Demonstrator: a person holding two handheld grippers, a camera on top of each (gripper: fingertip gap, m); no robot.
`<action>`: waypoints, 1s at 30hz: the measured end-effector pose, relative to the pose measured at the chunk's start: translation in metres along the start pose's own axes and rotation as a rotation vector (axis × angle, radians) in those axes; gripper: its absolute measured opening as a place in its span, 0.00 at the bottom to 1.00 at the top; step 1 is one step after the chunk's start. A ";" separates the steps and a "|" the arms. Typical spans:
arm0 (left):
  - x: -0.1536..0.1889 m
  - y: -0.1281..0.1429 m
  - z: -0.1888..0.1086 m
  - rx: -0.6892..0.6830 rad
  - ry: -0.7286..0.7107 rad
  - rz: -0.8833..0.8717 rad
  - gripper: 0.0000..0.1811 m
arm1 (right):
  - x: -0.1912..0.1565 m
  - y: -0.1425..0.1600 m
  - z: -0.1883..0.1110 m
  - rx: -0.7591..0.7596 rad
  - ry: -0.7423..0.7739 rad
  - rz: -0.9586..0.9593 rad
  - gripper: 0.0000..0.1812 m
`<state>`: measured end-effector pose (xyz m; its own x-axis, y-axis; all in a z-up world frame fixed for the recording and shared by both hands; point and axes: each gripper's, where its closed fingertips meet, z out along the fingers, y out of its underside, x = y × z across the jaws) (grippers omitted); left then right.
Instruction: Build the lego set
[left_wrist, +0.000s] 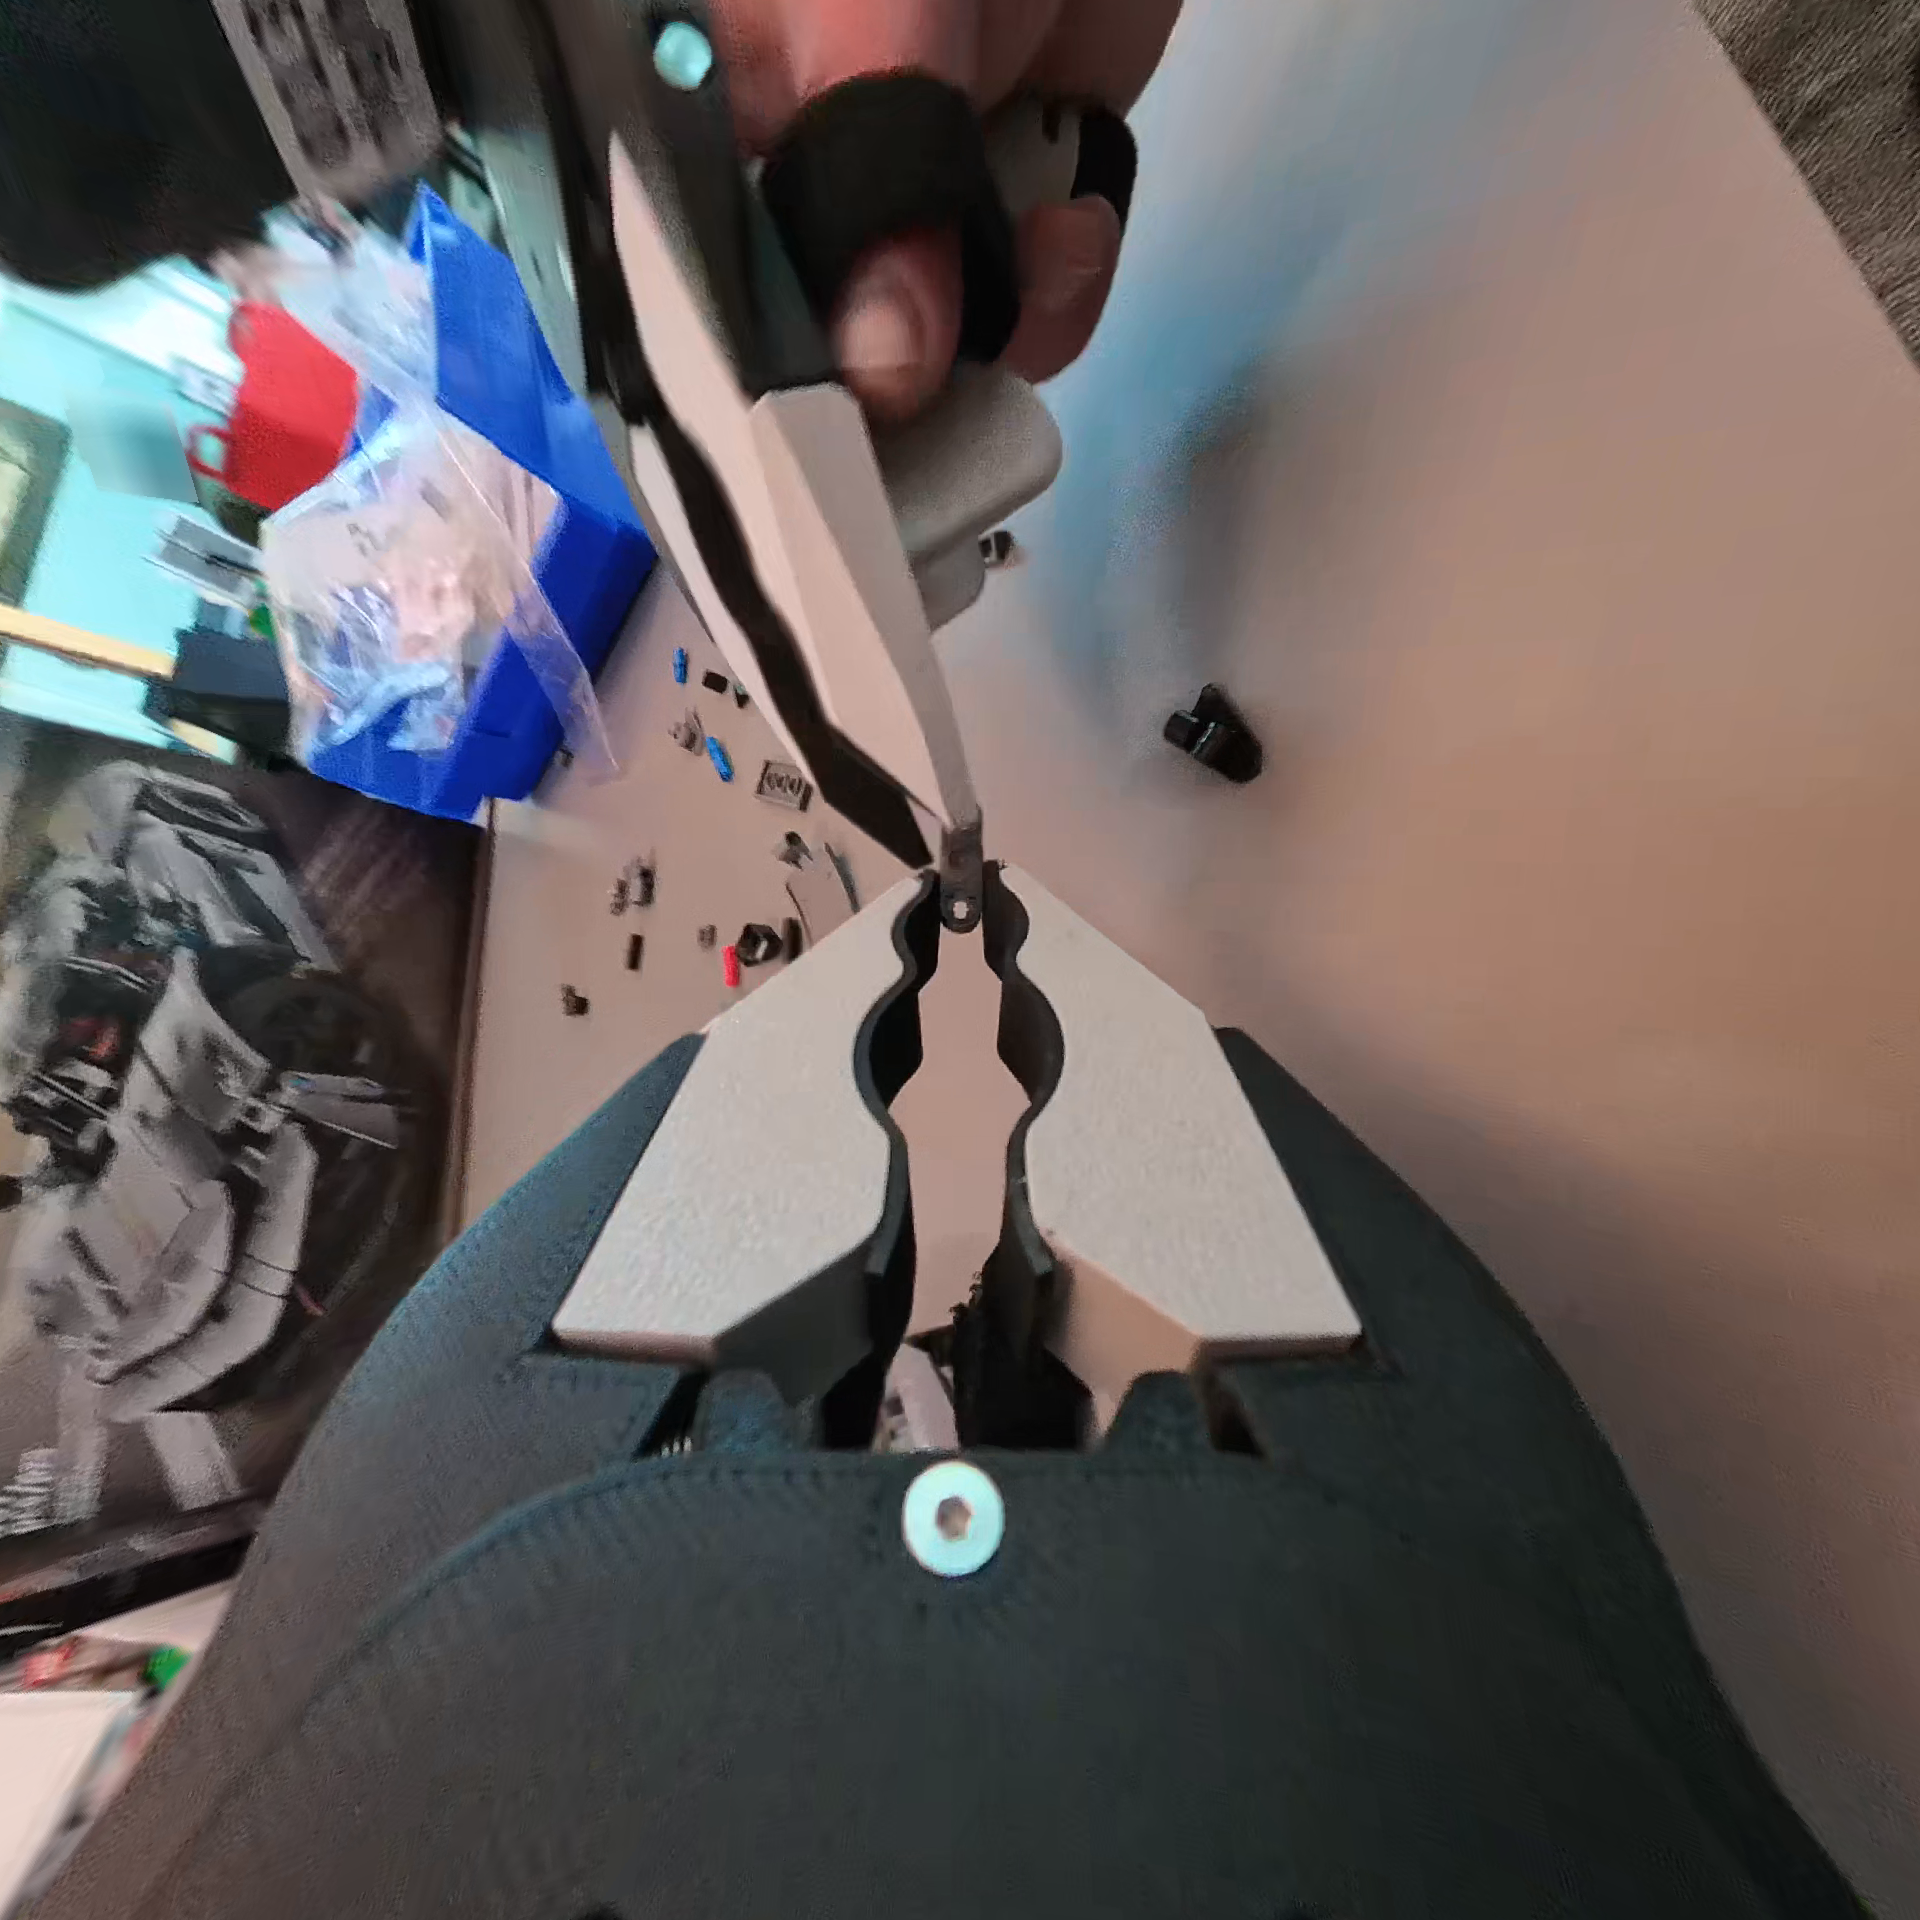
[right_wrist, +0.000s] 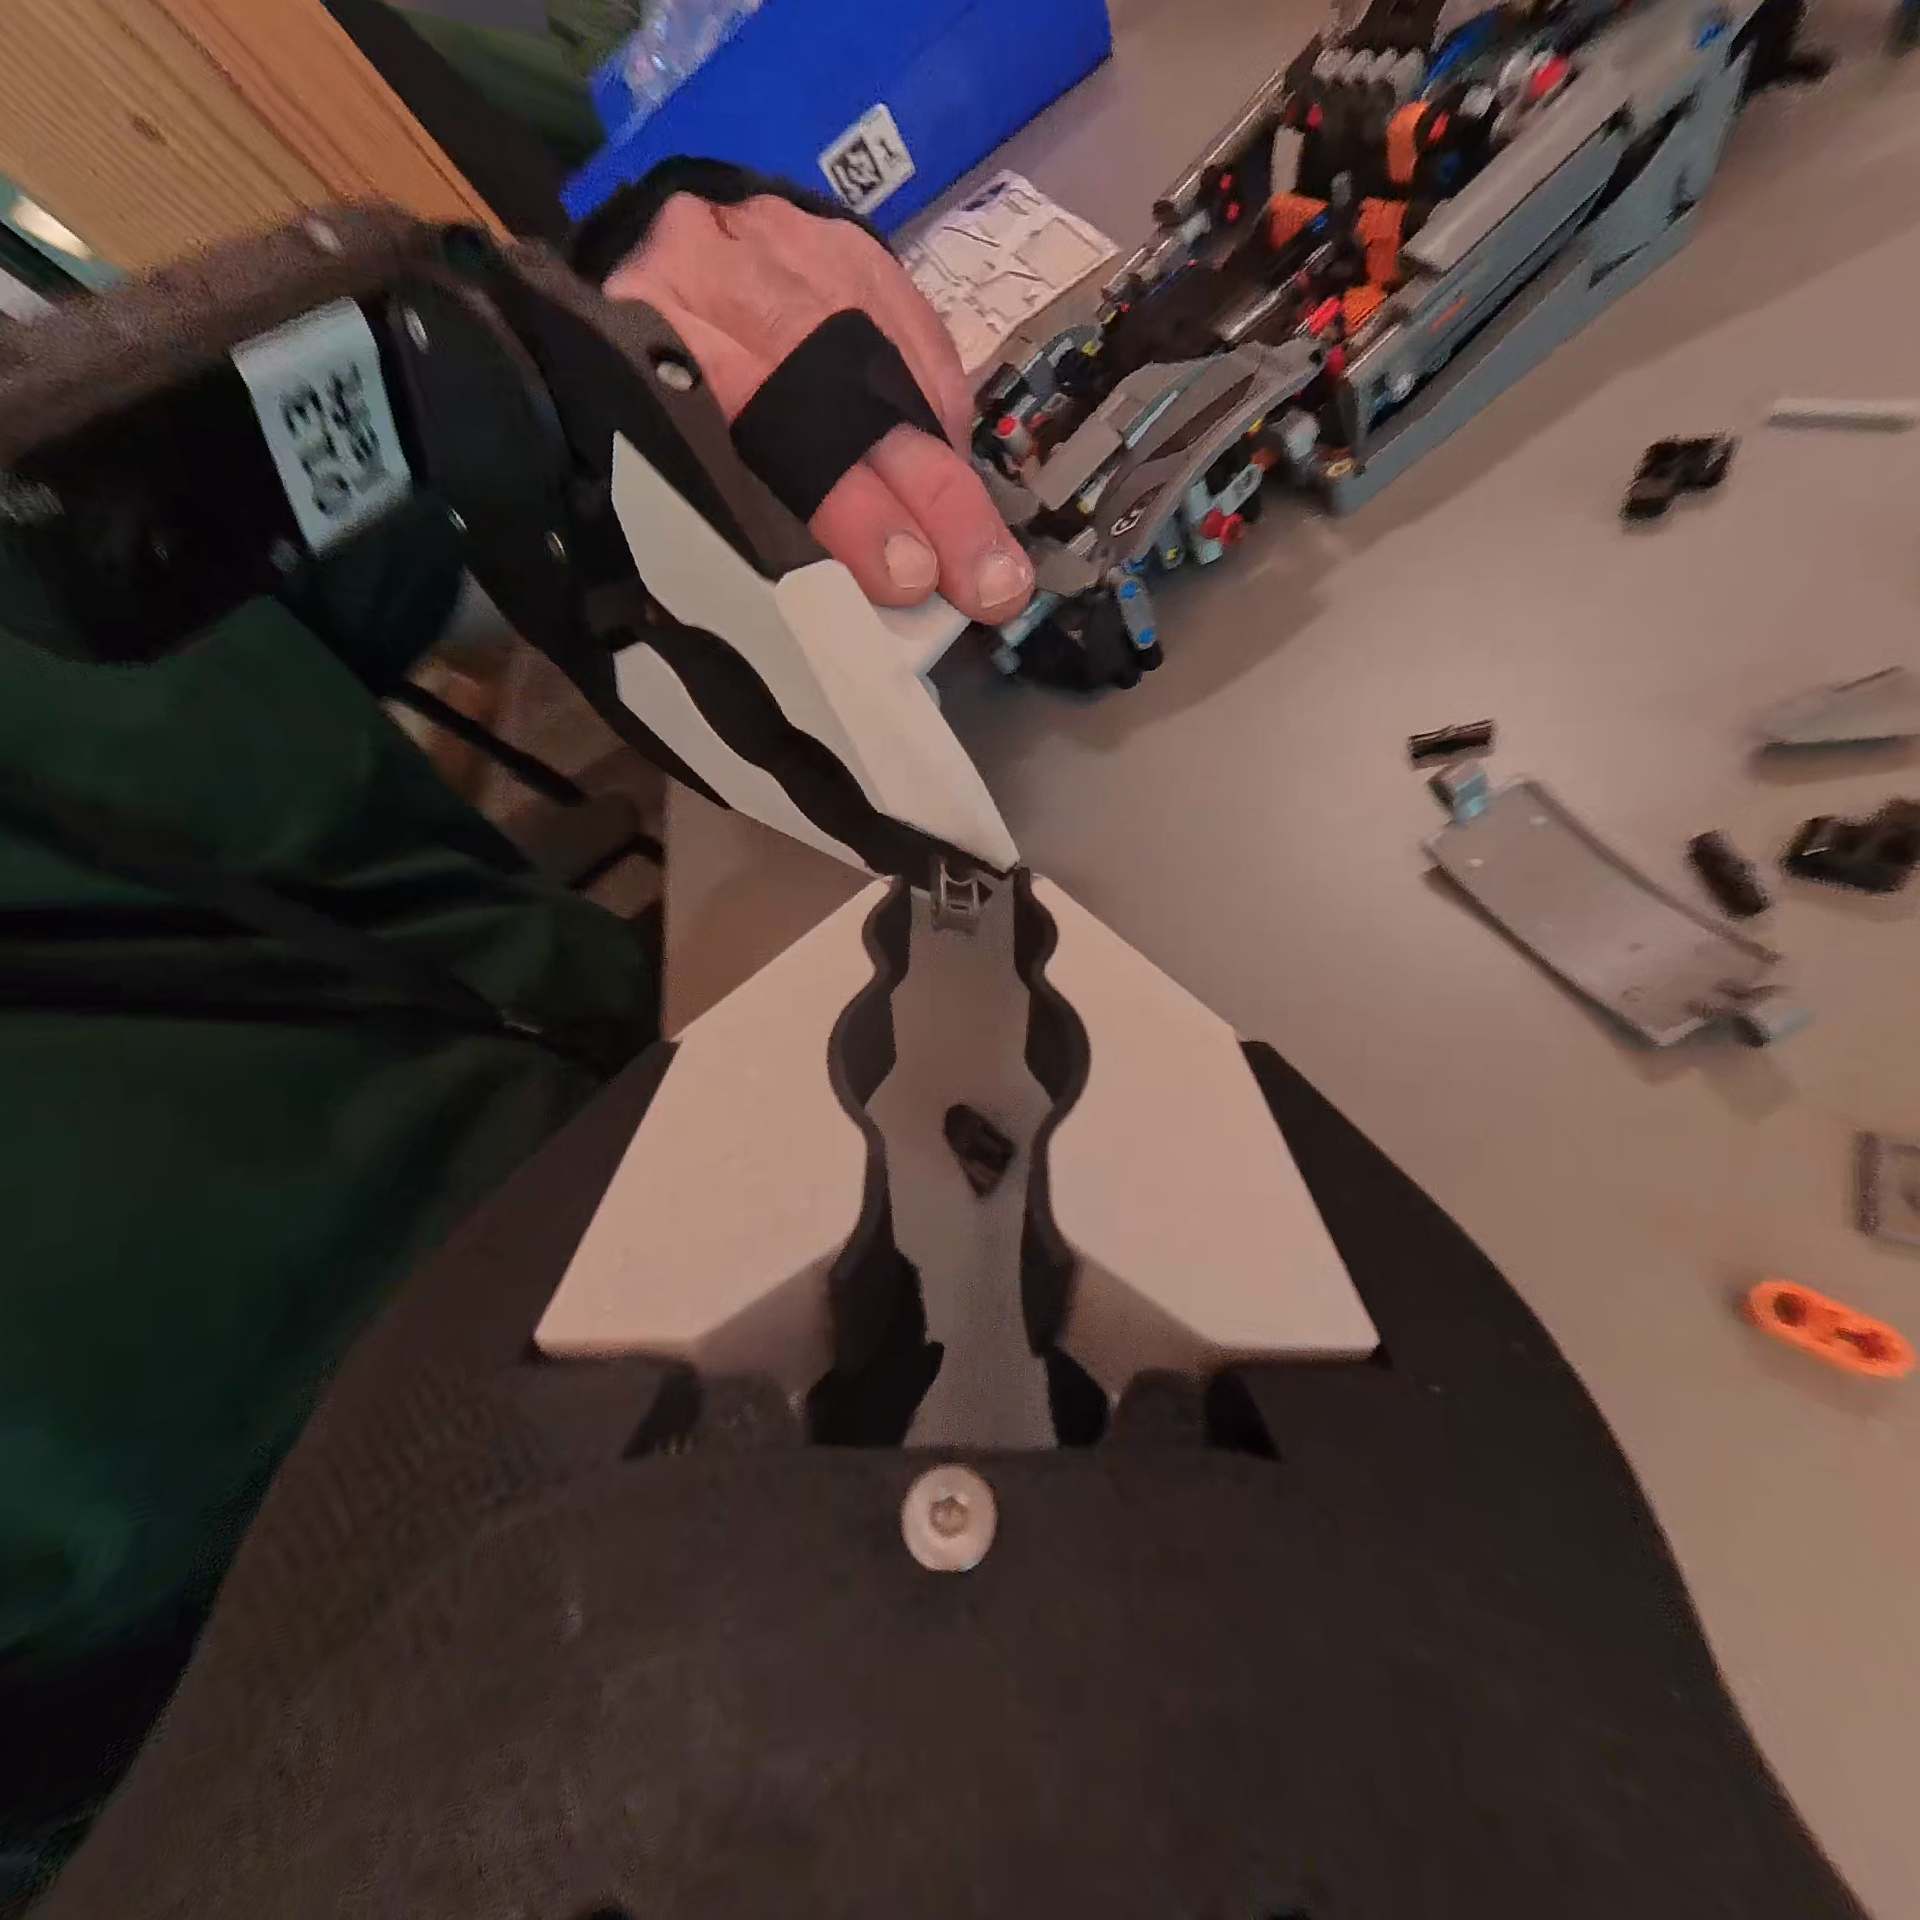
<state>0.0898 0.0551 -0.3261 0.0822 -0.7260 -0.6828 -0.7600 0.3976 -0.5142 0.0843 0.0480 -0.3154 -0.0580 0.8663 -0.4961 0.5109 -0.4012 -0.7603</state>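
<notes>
A small grey lego piece (left_wrist: 961, 902) with a round holed end is held in the air between the tips of both grippers; it also shows in the right wrist view (right_wrist: 954, 897). My left gripper (left_wrist: 963, 881) closes on it from below in its own view, and enters the right wrist view from the upper left (right_wrist: 977, 857). My right gripper (right_wrist: 958, 883) pinches the same piece, and comes down from the top in the left wrist view (left_wrist: 956, 831). The part-built grey, black and orange lego vehicle (right_wrist: 1351, 312) stands at the back of the table.
A blue bin (left_wrist: 520, 499) with clear bags stands by a lego box (left_wrist: 156, 1091). Small loose pieces (left_wrist: 727, 831) and a black piece (left_wrist: 1210, 732) lie on the table. A grey panel (right_wrist: 1600, 925), an orange piece (right_wrist: 1829, 1330) and an instruction sheet (right_wrist: 997, 260) lie nearby. Both grippers' tips are close together, under 4 cm apart.
</notes>
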 end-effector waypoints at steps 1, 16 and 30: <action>-0.001 0.000 -0.001 0.003 0.015 -0.029 0.03 | 0.002 -0.001 -0.002 -0.005 0.064 -0.063 0.10; 0.006 -0.006 -0.008 0.054 0.189 -0.239 0.03 | -0.004 0.004 0.005 -0.297 0.429 -0.642 0.03; -0.030 0.024 -0.017 -0.014 0.022 -0.209 0.15 | 0.042 0.047 -0.005 -0.393 0.356 -0.196 0.03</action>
<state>0.0585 0.0769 -0.3088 0.2246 -0.8039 -0.5507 -0.7372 0.2294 -0.6356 0.1108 0.0666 -0.3697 0.0737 0.9878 -0.1375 0.8046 -0.1404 -0.5770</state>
